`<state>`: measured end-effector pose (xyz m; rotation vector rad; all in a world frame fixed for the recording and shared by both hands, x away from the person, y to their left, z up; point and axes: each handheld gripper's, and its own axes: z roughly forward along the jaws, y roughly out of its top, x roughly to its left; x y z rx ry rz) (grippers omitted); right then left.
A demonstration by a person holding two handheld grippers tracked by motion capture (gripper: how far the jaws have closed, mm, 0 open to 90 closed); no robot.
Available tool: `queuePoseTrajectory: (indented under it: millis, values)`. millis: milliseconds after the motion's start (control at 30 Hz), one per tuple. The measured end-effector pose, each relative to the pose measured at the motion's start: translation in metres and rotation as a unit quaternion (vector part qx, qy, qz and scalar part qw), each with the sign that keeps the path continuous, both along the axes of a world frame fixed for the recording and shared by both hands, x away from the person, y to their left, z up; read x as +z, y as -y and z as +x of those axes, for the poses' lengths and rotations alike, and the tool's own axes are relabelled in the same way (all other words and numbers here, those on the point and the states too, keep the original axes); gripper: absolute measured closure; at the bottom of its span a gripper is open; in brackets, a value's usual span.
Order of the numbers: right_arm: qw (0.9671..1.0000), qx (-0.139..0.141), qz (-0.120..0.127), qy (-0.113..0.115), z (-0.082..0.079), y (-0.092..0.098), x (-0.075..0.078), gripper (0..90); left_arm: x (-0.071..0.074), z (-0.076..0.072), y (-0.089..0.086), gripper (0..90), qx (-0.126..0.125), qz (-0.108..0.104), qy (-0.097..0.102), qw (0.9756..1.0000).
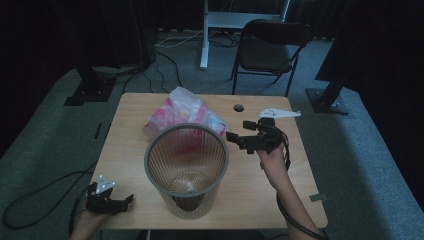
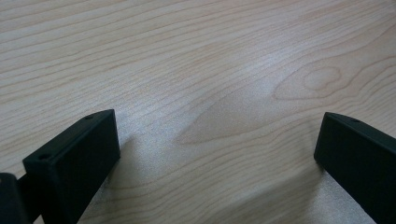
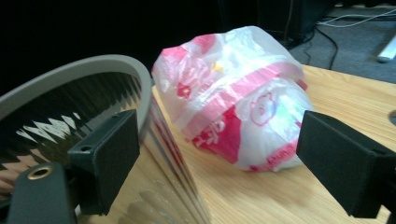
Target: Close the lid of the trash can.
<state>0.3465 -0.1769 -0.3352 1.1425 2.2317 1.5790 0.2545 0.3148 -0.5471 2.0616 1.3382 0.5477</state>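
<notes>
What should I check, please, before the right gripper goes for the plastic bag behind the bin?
1. Right gripper open: ok, fingers spread wide.
2. Plastic bag between the fingers' line of sight: ok.
3. Bag free of the bin: cannot tell, they look close together.
4. Bin upright on the table: ok.
5. Left gripper out of the way: ok, open at the near left corner.
6. Bag contents: cannot tell.

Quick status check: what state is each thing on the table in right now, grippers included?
Bin: upright, mouth open, nothing visible inside.
Plastic bag: bunched up, lying on the table behind the bin, not gripped.
Right gripper: open, aimed at the bag, beside the bin's rim.
Left gripper: open, holding nothing, low over bare table.
</notes>
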Motion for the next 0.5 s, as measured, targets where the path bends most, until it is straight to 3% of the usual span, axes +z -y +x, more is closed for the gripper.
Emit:
queuePoseTrajectory:
  millis: [500]
  values:
    - [0.9990,-0.042,0.013,0.000,-0.015,0.034,-0.017,12.7,0.000,0.000,0.000,0.1,0.000,0.000,0.000,1.0000]
